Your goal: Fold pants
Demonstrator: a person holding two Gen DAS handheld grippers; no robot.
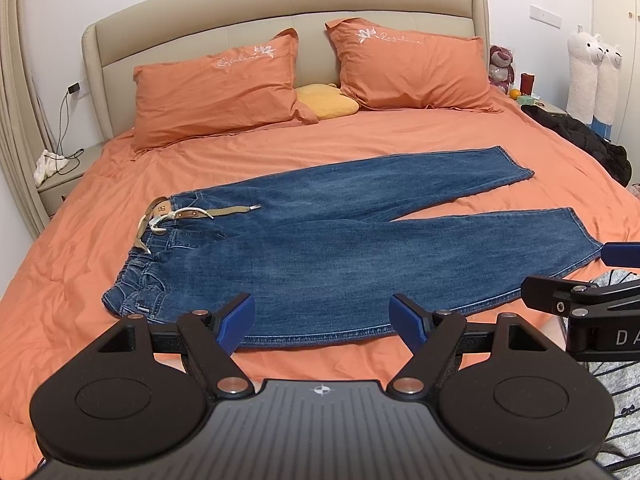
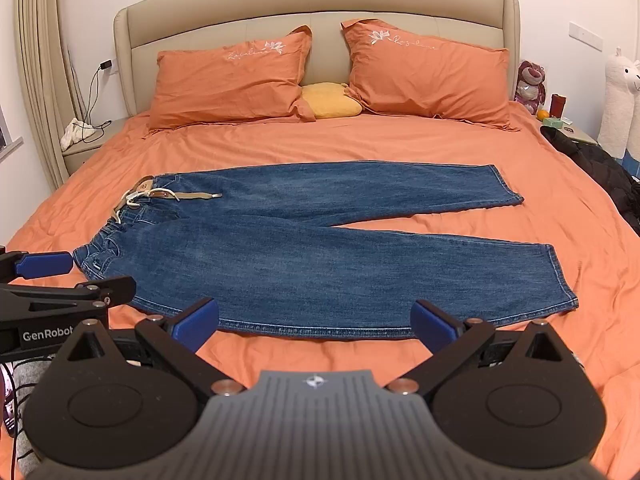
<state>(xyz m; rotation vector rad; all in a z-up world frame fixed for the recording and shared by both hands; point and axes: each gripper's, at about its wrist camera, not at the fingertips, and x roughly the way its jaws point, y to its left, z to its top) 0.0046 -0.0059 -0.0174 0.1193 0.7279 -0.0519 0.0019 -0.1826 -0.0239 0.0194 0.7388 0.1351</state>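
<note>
The left gripper, black with ribbed blue pads, has its jaws spread wide with nothing between them. It hangs at the near edge of a pair of blue denim pants; whether the pads touch the cloth I cannot tell. Through the gap shows the lower hem seam of the nearer leg. The right gripper, of the same black-and-blue make, is likewise spread wide and holds nothing, poised at the same near seam further toward the leg ends. In each view the other tool shows at the frame's edge.

The pants lie flat and unfolded across an orange bedsheet, waistband to the left, both legs running right and parting in a shallow V. A khaki fabric belt with a white cord is threaded at the waist, its loose end lying over the far leg's top.

Beyond, two orange pillows lean on a beige padded headboard, a yellow cushion between them. A dark jacket lies at the bed's right edge.
</note>
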